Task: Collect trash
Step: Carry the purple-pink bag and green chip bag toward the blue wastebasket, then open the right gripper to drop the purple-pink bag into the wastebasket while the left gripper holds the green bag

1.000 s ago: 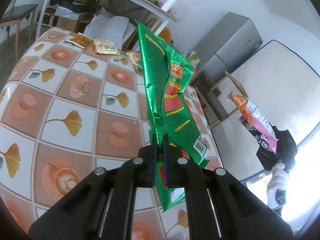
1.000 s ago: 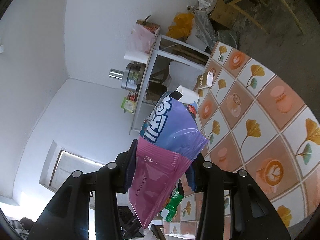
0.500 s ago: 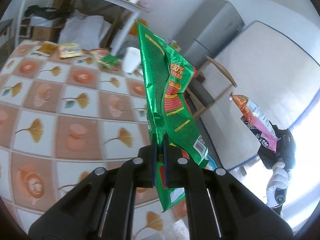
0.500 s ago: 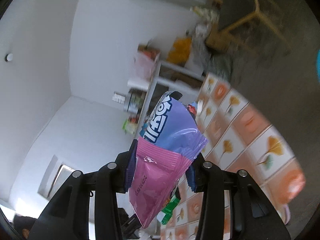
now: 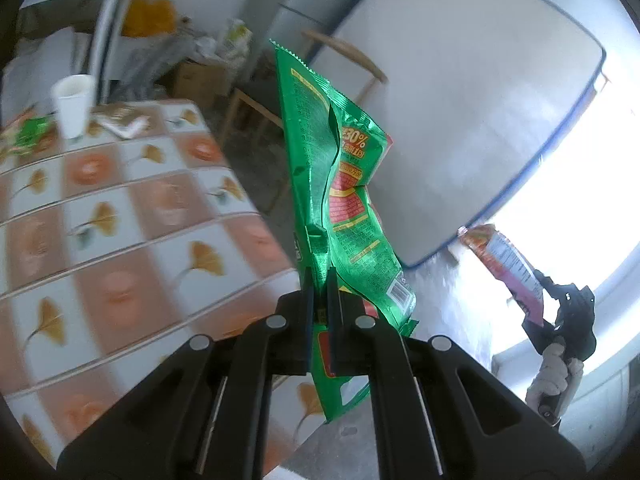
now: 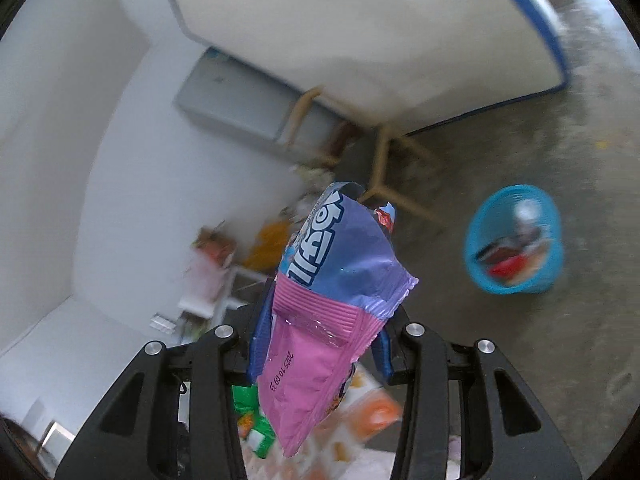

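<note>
Jaws: left gripper (image 5: pixel 319 280) clamped on crinkled green foil wrapper (image 5: pixel 340 200); right gripper (image 6: pixel 320 344) clamped on pink-purple plastic snack bag (image 6: pixel 332 300). Step: carrying. Next: release over round blue mesh basket (image 6: pixel 476 240).

Left gripper (image 5: pixel 319 280) clamped shut; right gripper (image 6: pixel 320 344) half-closed, gripping.

A cup (image 5: pixel 74 105) stood on the table (image 5: pixel 132 216) at ten o'clock; a basket (image 6: pixel 514 240) sat on the floor at three o'clock, apparently holding trash.

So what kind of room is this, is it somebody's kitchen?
Probably a lived-in home room, maybe a kitchen or dining area. There is a table with a tiled-pattern cloth, a grey fridge, a wooden chair and a blue bin on the bare floor.
</note>
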A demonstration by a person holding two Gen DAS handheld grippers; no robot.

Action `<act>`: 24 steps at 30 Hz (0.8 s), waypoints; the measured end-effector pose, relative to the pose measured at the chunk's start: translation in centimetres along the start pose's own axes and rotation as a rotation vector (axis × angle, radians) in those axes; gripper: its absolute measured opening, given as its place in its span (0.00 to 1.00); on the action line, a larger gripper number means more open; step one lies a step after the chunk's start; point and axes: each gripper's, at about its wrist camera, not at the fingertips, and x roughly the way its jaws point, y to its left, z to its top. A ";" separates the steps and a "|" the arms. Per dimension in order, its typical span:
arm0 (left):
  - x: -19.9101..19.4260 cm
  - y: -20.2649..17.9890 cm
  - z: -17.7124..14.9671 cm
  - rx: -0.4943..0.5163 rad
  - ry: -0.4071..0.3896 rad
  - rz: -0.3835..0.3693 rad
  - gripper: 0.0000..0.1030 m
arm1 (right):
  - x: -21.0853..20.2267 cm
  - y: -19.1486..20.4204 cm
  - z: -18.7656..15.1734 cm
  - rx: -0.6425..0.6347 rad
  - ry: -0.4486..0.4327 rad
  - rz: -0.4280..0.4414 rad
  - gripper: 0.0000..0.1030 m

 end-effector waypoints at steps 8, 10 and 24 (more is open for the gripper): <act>8.4 -3.6 0.1 0.053 0.133 0.011 0.04 | 3.5 -7.7 0.9 -0.003 -0.014 -0.252 0.40; 9.5 -3.9 0.1 0.056 0.152 0.019 0.04 | 5.7 -8.9 1.6 -0.050 -0.012 -0.320 0.40; 12.0 -4.6 0.7 0.064 0.205 0.053 0.04 | 28.3 -18.7 5.8 -0.444 0.056 -0.721 0.50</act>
